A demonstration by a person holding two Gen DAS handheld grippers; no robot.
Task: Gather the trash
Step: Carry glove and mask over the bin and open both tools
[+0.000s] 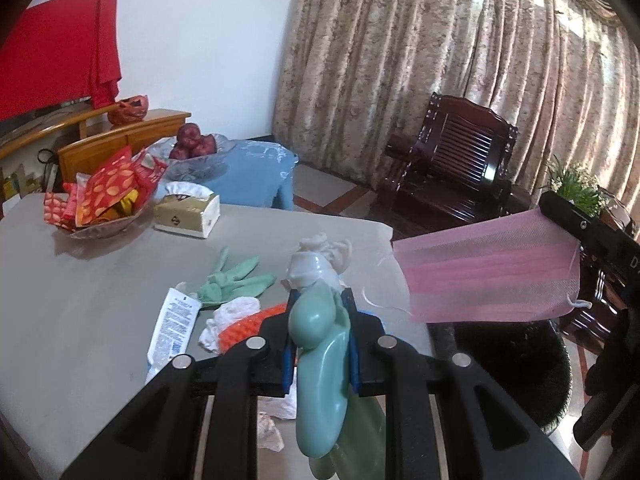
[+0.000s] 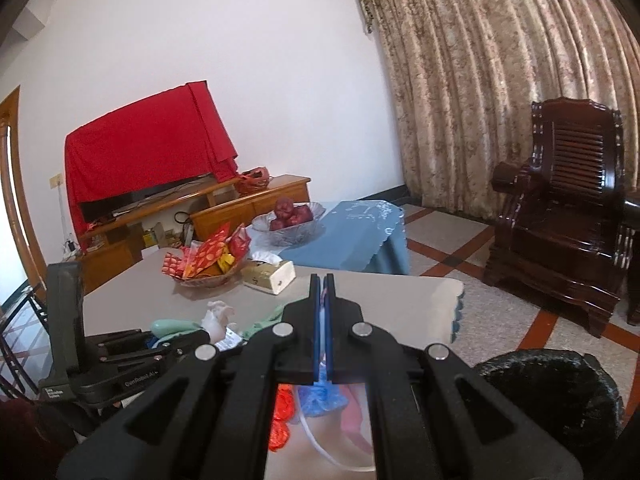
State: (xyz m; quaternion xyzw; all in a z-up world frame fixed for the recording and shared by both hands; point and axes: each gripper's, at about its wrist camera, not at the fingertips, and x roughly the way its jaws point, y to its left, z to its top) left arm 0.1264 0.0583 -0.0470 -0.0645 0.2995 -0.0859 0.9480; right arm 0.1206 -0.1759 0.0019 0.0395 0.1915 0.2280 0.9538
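Left wrist view, left to right: the table carries a snack bowl and a tissue box at its far side; these look like household items, not trash. Nearer lie the loose pieces to collect: a printed wrapper, a green glove, a white scrap and an orange net, grouped just ahead of the jaws. The left gripper is clamped on a bundle of gloves, pale green with a white one bunched at the tips; the bundle hangs through the jaws and clear of the table, probably lifted for transfer. At right, a pink face mask hangs in the air from the black tip of the right gripper, held by one edge so the sheet drapes free. Below it sits the bin with a black bag, the likely destination for both loads.

Right wrist view: the right gripper has its blue pads pressed fully together, with only a sliver of the mask visible between them; the sheet itself shows only as a pink blur below the linkage. This view adds the body of the left gripper at left and the bin rim at lower right, placing the bin beside the table corner
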